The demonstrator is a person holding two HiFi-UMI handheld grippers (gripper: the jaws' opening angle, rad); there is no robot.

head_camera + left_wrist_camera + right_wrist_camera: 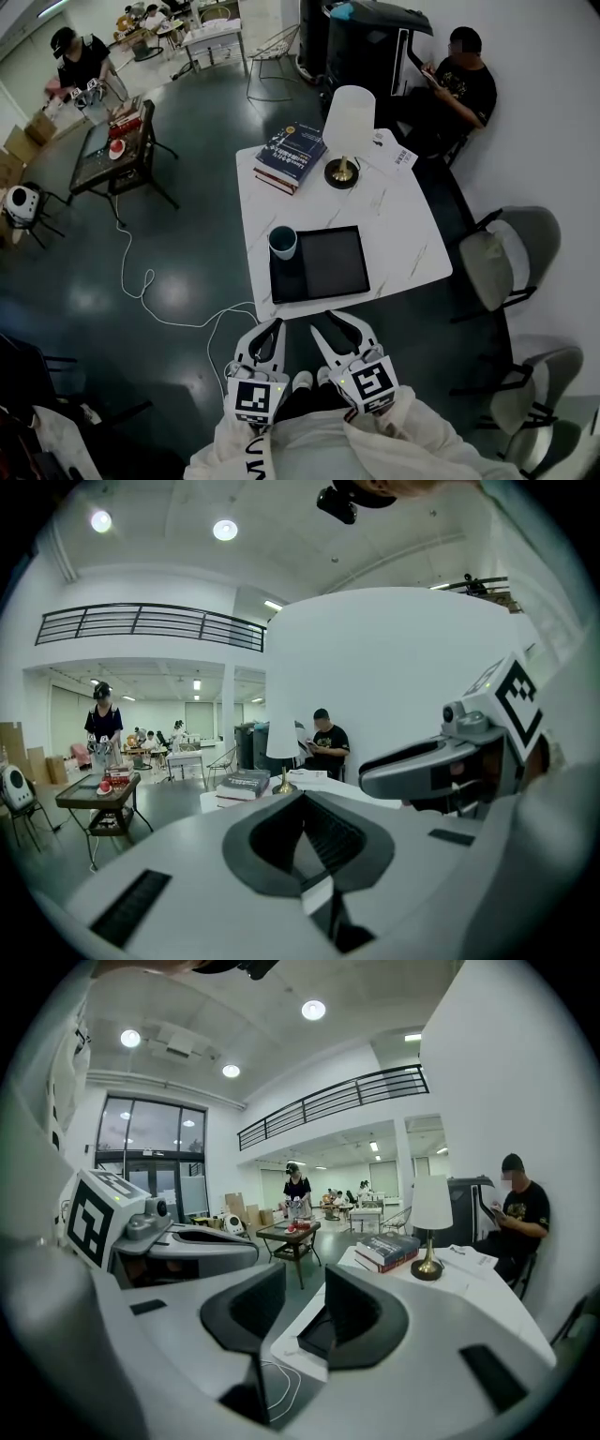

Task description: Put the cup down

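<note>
Two grippers hang close to the person's body, short of the near edge of the white table [403,234], and neither holds anything. The cup [282,242] stands upright on the far left corner of the black tray [333,267], well apart from both, so I judge it to be already set down. The left gripper [267,336] has its jaws pressed together with nothing between them, as its own view shows. The right gripper [339,328] has its jaws a little apart around empty air, and through the gap its view shows only the table edge and a corner of the tray. From the head view the cup lies ahead of the grippers, across the tray's near edge. It sits almost in line with the left gripper and off to the left of the right one, so the left is the nearer of the two. The cup's long axis runs straight up and its mouth is open to the ceiling. If it had to be handled again, a level reach forward from the left side looks the most direct, with the jaws closing on its wall.
</note>
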